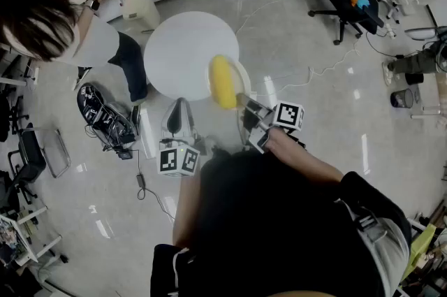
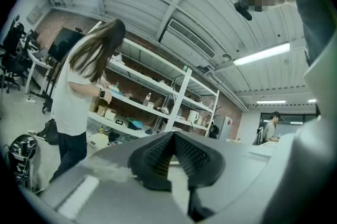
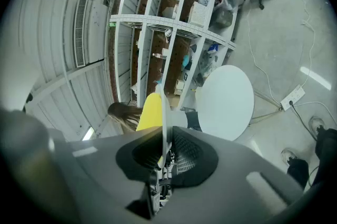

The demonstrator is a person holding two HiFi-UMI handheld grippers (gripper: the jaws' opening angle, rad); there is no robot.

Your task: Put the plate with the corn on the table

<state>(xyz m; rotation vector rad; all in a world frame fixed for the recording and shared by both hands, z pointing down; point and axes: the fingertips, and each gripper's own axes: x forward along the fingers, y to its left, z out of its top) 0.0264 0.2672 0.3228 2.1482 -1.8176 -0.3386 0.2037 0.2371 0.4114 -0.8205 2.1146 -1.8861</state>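
Right claw (image 1: 245, 105) pinches the plate (image 1: 240, 73) rim, corn (image 1: 223, 82) on it, above the table (image 1: 180, 51) edge. We think the corn could roll off if the plate tips on that one-sided grip.

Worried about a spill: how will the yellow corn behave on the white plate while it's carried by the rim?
The rounded yellow corn would probably roll if the white plate tilts. The plate seems stiff: the right tool pinches only its rim, yet it shows no sag. Gripped at one edge, it may tip easily.
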